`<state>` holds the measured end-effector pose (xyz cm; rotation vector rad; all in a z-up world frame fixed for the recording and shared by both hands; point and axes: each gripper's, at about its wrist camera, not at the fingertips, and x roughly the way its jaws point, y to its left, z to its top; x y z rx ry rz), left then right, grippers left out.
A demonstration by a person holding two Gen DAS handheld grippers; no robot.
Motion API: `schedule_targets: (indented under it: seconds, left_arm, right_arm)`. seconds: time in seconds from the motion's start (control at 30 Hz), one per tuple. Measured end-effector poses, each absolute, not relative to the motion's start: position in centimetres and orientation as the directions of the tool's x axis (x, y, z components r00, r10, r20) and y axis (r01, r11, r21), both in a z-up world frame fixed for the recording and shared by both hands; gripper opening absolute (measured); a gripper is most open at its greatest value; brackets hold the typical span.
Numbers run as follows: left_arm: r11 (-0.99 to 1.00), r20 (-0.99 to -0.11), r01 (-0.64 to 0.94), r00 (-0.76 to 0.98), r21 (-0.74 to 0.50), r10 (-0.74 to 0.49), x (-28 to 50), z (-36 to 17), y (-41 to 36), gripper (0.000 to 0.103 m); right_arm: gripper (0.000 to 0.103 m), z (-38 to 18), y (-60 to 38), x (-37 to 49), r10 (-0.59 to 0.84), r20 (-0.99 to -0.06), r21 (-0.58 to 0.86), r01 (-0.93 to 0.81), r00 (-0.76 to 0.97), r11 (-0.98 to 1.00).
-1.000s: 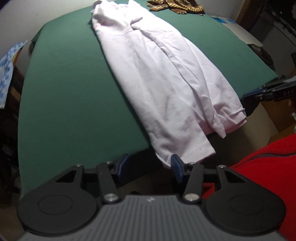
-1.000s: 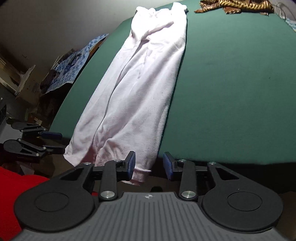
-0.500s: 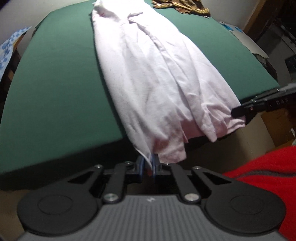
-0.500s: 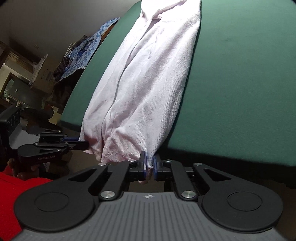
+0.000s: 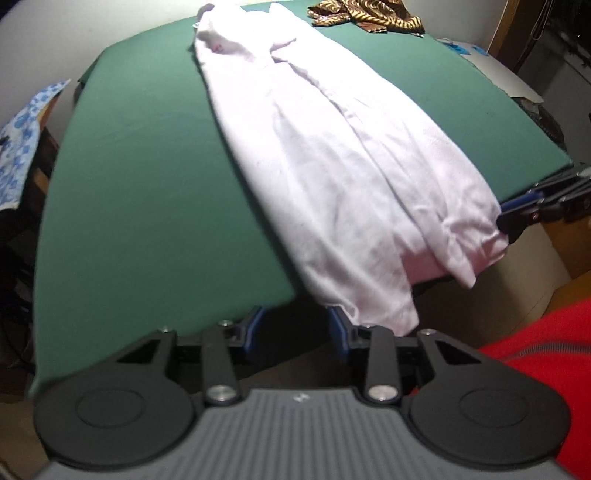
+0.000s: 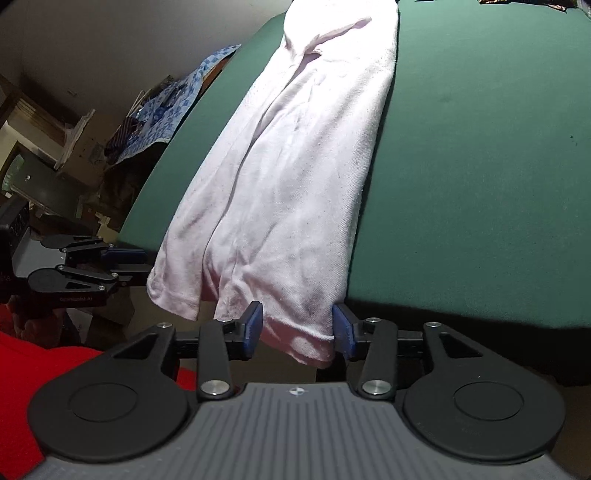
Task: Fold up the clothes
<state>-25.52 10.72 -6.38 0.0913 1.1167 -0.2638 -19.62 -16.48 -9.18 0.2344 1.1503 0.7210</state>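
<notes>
A long pale pink garment (image 5: pixel 332 166) lies folded lengthwise on the green table (image 5: pixel 147 184), its hem hanging over the near edge. My left gripper (image 5: pixel 295 328) is open at that edge, with the hem's left corner just by its right finger. The right gripper (image 5: pixel 513 216) shows at the hem's other corner. In the right wrist view the garment (image 6: pixel 295 184) droops off the table (image 6: pixel 480 147). My right gripper (image 6: pixel 297 328) is open, and the hem corner hangs loose between its blue fingers. The left gripper (image 6: pixel 142 264) sits beside the far corner.
A brown striped garment (image 5: pixel 365 14) lies at the table's far edge. A blue patterned cloth (image 5: pixel 22 147) hangs off to the left, with clutter (image 6: pixel 122 136) behind it. A person's red top (image 5: pixel 546 350) is close at the near side. A white board (image 5: pixel 506 74) lies to the right.
Half a second ago both grippers were shut on the hem corners. Now both have opened and the hem hangs free, pulled slightly nearer over the table edge.
</notes>
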Motion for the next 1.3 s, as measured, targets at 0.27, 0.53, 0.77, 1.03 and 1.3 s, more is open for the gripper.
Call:
schedule_targets:
  seconds: [0.27, 0.53, 0.77, 1.03, 1.3]
  left_arm:
    - [0.948, -0.908, 0.296, 0.355, -0.118, -0.224, -25.4, -6.9, 8.8, 0.000]
    - [0.946, -0.910, 0.271, 0.322, -0.175, -0.260, -24.9, -7.3, 10.1, 0.000]
    - [0.947, -0.902, 0.270, 0.341, -0.175, -0.264, -24.2, -6.5, 9.6, 0.000]
    - [0.959, -0.905, 0.234, 0.352, -0.163, -0.240, -23.6, -5.8, 9.4, 0.000]
    - [0.972, -0.905, 0.214, 0.387, -0.101, -0.179, -22.7, -4.7, 9.2, 0.000]
  right_arm:
    - [0.043, -9.6, -16.0, -20.0, 0.623, -0.745, 0.528, -0.359, 0.240, 0.770]
    - [0.044, -9.6, -15.8, -20.0, 0.618, -0.745, 0.522, -0.356, 0.251, 0.775]
    - [0.003, -9.7, -15.4, -20.3, 0.584, -0.771, 0.470, -0.390, 0.255, 0.792]
    - [0.003, -8.7, -16.6, -20.1, 0.654, -0.713, 0.533, -0.412, 0.252, 0.739]
    - [0.003, -8.1, -16.7, -19.0, 0.683, -0.691, 0.556, -0.430, 0.237, 0.711]
